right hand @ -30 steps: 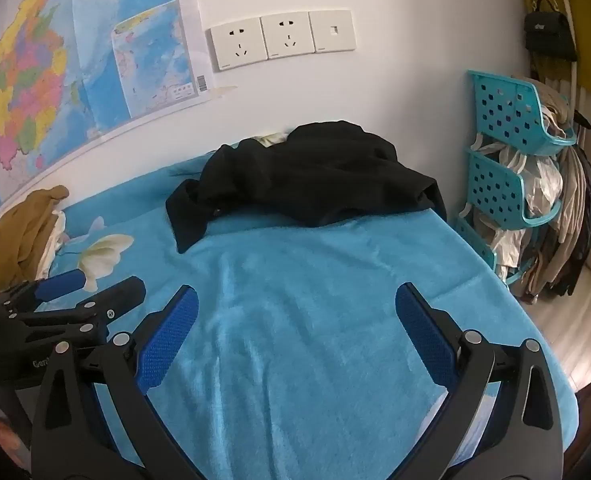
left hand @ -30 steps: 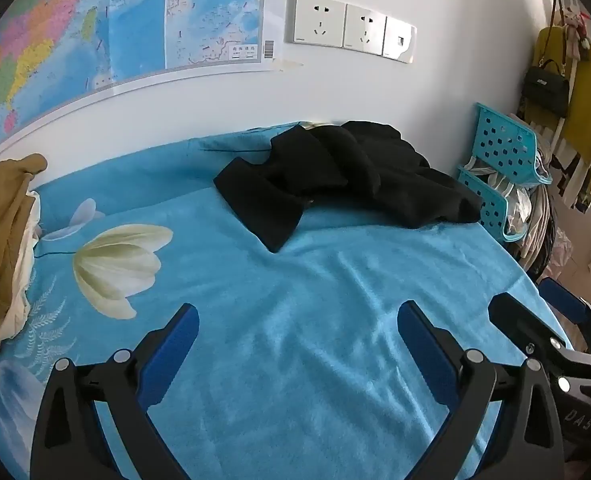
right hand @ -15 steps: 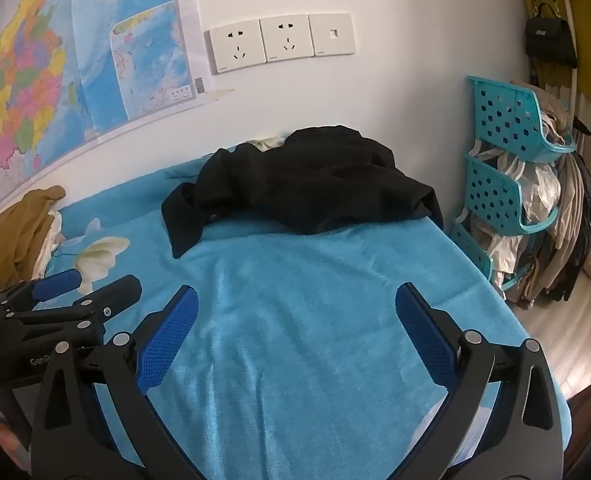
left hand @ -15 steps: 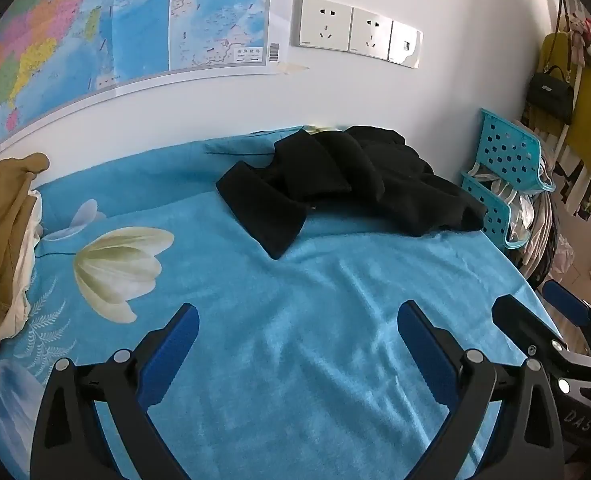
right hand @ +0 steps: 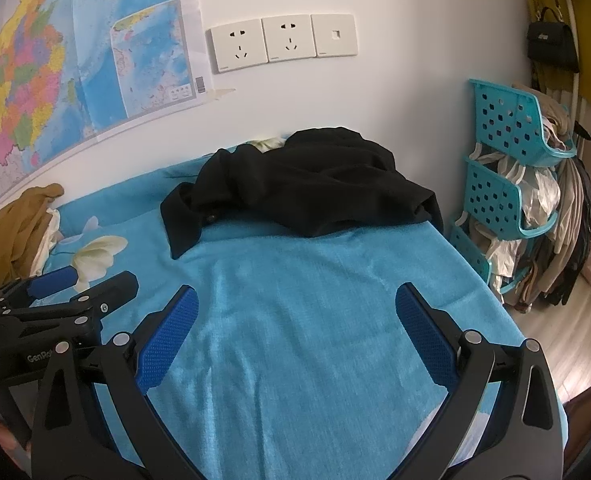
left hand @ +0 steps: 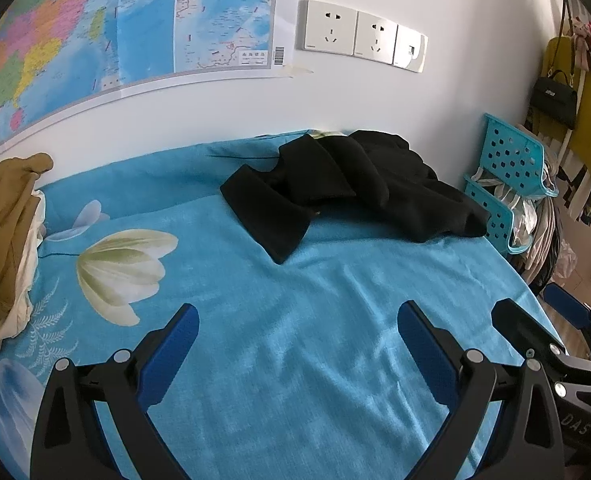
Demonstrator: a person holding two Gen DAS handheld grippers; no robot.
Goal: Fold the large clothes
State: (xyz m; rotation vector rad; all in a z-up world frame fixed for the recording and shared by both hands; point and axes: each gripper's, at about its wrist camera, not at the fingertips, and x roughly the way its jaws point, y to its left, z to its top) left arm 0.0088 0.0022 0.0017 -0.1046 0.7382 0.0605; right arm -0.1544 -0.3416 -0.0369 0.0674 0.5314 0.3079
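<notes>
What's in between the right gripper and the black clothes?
Only bare blue bedsheet. The right wrist view shows nothing else lying between the open right gripper and the crumpled black clothes.

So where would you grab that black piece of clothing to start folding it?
Probably the flat flap of the black garment that sticks out toward the grippers, coming in low from the near side. It lies thin and single on the blue bedcover, while the rest is bunched against the wall. Left gripper and right gripper are both open.
</notes>
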